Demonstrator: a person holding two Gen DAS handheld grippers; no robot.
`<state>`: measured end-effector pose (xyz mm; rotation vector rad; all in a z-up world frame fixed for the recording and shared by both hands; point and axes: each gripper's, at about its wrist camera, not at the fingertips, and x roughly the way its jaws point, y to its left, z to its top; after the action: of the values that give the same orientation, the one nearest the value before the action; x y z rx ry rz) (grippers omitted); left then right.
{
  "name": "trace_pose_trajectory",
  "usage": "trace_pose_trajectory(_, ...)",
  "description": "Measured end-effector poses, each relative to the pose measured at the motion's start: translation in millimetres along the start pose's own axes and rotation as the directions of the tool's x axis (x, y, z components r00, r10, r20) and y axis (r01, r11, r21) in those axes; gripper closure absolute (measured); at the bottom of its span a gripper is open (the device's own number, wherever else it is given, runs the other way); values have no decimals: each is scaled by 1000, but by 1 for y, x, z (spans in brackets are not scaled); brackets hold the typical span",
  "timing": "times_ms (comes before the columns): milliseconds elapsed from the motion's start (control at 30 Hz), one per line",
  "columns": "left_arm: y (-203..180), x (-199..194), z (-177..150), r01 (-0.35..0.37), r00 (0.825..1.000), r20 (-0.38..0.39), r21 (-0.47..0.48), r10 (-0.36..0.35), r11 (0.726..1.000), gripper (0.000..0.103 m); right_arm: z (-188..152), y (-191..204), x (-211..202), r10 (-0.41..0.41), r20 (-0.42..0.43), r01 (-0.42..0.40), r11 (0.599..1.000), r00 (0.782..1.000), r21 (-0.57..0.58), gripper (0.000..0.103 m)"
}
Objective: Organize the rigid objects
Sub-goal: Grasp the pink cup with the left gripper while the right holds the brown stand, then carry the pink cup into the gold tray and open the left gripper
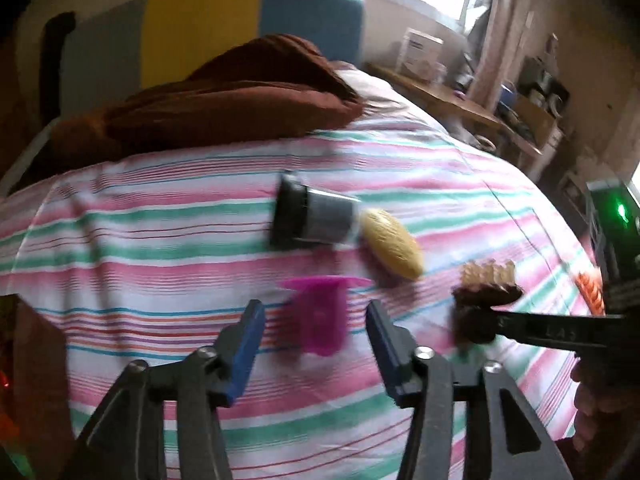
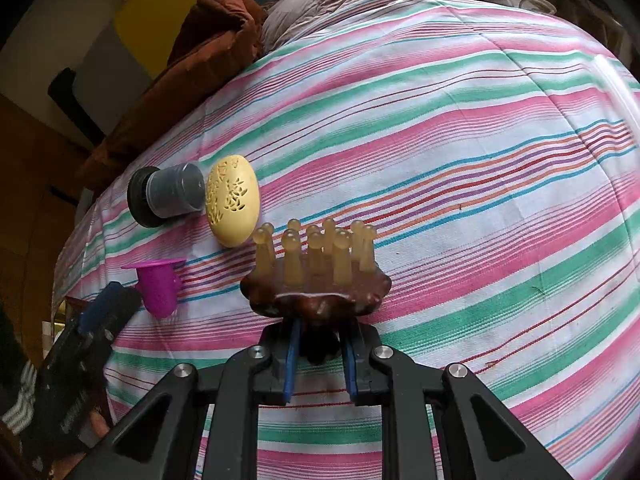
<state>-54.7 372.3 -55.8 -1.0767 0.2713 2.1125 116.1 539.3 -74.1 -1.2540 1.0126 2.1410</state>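
My right gripper [image 2: 320, 344] is shut on the handle of a brown scalp brush [image 2: 320, 296] with amber bristles pointing up, held above the striped bedsheet [image 2: 440, 160]. The brush also shows in the left wrist view [image 1: 486, 292], at the tip of the right gripper [image 1: 480, 320]. My left gripper [image 1: 316, 320] is open and empty, its jaws either side of a magenta cup [image 1: 318, 316] lying just beyond them. The cup shows in the right wrist view [image 2: 160, 286] too. A yellow perforated oval [image 1: 394, 244] [image 2: 233, 200] lies against a grey cap on a black base [image 1: 308, 218] [image 2: 168, 194].
A brown blanket [image 1: 224, 100] is heaped at the far end of the bed. A wooden shelf with clutter [image 1: 500, 104] runs along the right wall. An orange object [image 1: 590, 294] lies at the bed's right edge. The left gripper shows at lower left in the right wrist view [image 2: 108, 312].
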Motion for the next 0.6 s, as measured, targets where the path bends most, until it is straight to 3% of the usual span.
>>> trace_pose_trajectory(67,-7,10,2,-35,999,-15,18,35,999,48,0,1,0,1,0,-1,1000,1000,3,84)
trace_pose_trajectory(200,-1,28,1,-62,997,-58,-41,60,997,48,1,2,2,0,-1,0,1000,1000,1,84)
trace_pose_trajectory(300,4,31,-3,-67,997,-32,-56,66,996,49,1,2,2,-1,-1,1,1000,1000,0,84)
trace_pose_trajectory(367,4,31,-7,-73,997,-10,-40,72,997,54,1,4,3,-3,-2,3,1000,1000,-2,84)
trace_pose_trajectory(433,5,28,-10,-67,998,1,-47,67,997,71,3,6,8,-7,-2,7,1000,1000,-6,84)
trace_pose_trajectory(600,11,22,-15,-65,998,12,-66,66,996,71,5,7,10,-11,1,11,1000,1000,-15,84)
